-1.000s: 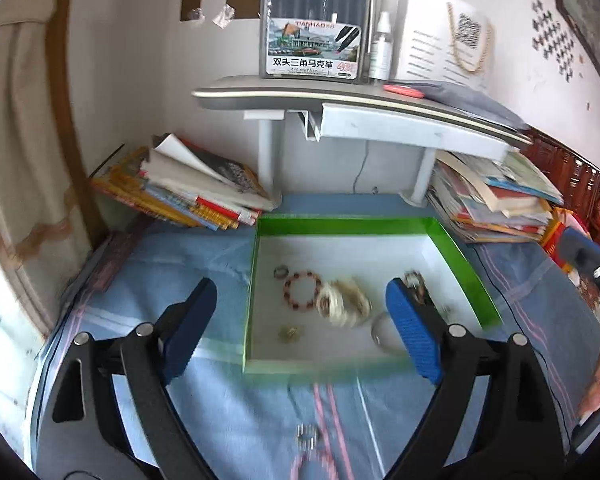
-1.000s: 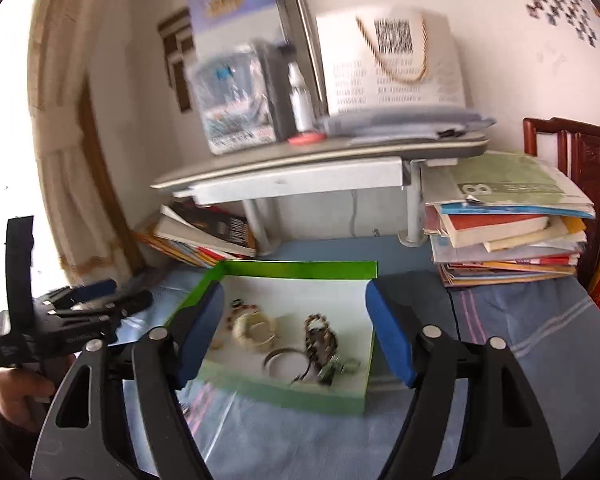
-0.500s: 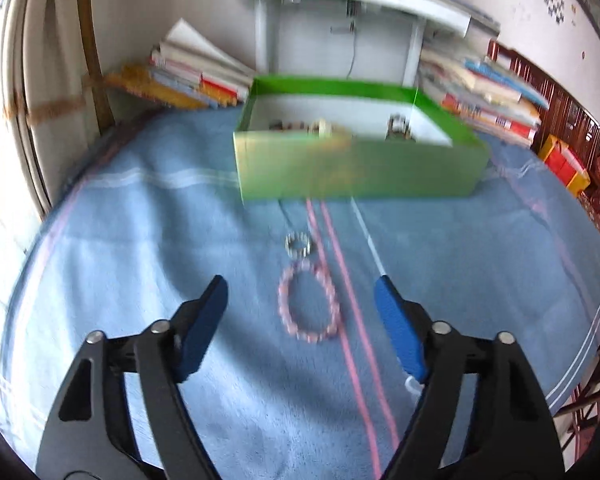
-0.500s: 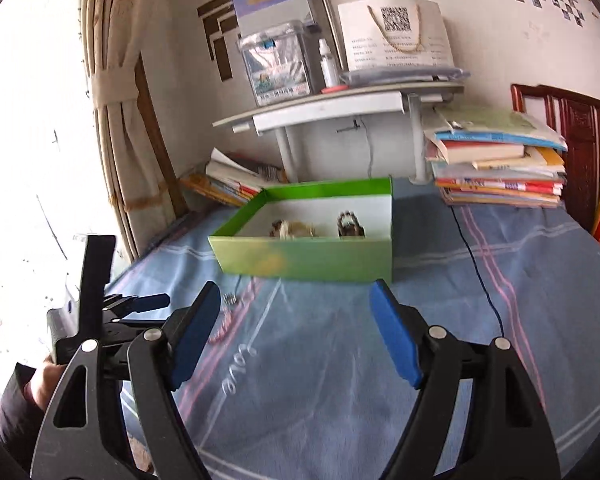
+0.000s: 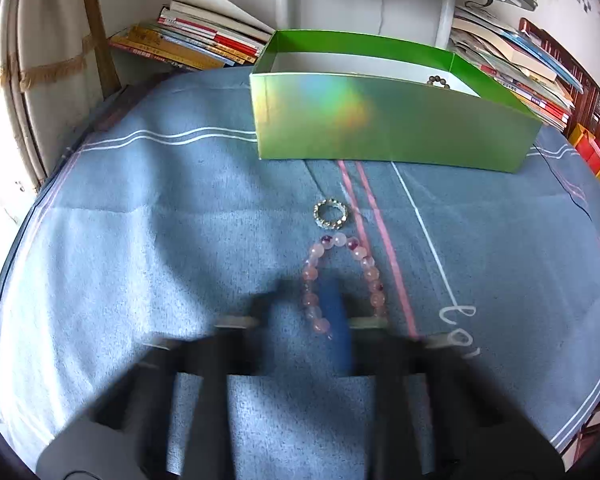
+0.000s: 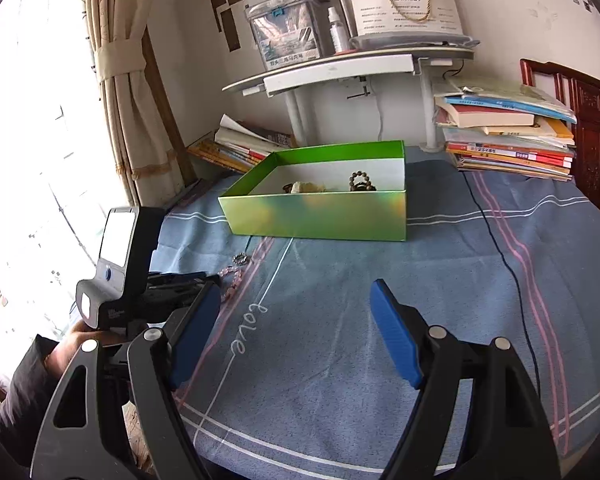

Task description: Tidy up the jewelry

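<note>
left tool [image 5: 332, 320] pinches the pink bracelet's [image 5: 342, 276] near side; right tool [image 6: 296, 332] spread.

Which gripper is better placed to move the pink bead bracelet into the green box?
Left. The left gripper has just closed at the pink bead bracelet, on its near side. The right gripper stands open over bare cloth, apart from it. The green box lies straight ahead.
</note>
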The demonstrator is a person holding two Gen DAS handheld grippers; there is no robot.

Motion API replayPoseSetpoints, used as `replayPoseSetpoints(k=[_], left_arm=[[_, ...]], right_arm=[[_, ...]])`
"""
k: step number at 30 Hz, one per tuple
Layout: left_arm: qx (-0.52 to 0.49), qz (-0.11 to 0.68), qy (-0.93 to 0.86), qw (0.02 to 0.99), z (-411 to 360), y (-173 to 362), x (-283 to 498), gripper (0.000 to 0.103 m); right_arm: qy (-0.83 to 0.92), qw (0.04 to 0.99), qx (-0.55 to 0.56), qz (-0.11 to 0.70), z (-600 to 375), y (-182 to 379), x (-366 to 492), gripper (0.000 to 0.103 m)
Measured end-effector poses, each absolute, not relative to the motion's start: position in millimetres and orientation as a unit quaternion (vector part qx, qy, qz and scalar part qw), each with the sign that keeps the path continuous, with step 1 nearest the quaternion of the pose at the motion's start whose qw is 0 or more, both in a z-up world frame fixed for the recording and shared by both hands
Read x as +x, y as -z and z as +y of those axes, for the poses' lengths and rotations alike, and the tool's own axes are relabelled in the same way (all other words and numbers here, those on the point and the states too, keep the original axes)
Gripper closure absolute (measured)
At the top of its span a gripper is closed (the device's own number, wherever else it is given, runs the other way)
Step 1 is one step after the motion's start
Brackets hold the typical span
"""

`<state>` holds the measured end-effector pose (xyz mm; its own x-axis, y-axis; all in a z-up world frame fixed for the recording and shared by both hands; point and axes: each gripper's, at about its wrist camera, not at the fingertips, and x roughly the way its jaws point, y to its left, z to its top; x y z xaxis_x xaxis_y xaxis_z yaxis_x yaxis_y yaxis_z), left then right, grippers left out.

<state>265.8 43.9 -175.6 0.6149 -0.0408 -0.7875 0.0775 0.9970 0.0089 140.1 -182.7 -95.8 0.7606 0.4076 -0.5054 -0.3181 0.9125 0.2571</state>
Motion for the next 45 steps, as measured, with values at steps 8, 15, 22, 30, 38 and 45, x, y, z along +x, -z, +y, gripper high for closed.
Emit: replayPoseSetpoints(k=[8, 15, 22, 30, 38, 45], left_arm=[[-0.013, 0.399, 0.053, 0.915, 57.1, 153.3, 243.6, 0.095], [-0.029, 0.352, 0.073, 0.933, 69.2, 108.7, 202.8, 0.095], [-0.033, 0.325, 0.093, 0.941, 72.3, 78.8, 175.5, 0.095], [-0.047, 0.322, 0.101, 0.940, 84.8, 73.0, 165.5, 0.095], [-0.050, 0.324, 0.103, 0.939, 89.1, 74.8, 168.8, 0.095], [-0.048, 0.325, 0.110, 0.938, 83.5, 75.2, 168.0, 0.095]], right_arm=[[-0.202, 0.929, 0.045, 0.306, -161.3, 102.1, 159.0, 0.027], [-0.208, 0.917, 0.012, 0.341, -126.3, 112.2, 205.0, 0.027], [-0.227, 0.889, -0.079, 0.390, -54.1, 136.9, 258.5, 0.027], [-0.242, 0.856, -0.117, 0.441, -0.4, 170.6, 302.4, 0.055], [-0.243, 0.861, -0.109, 0.433, 3.5, 169.7, 302.8, 0.083], [-0.241, 0.888, -0.075, 0.384, -30.4, 135.2, 257.6, 0.083]])
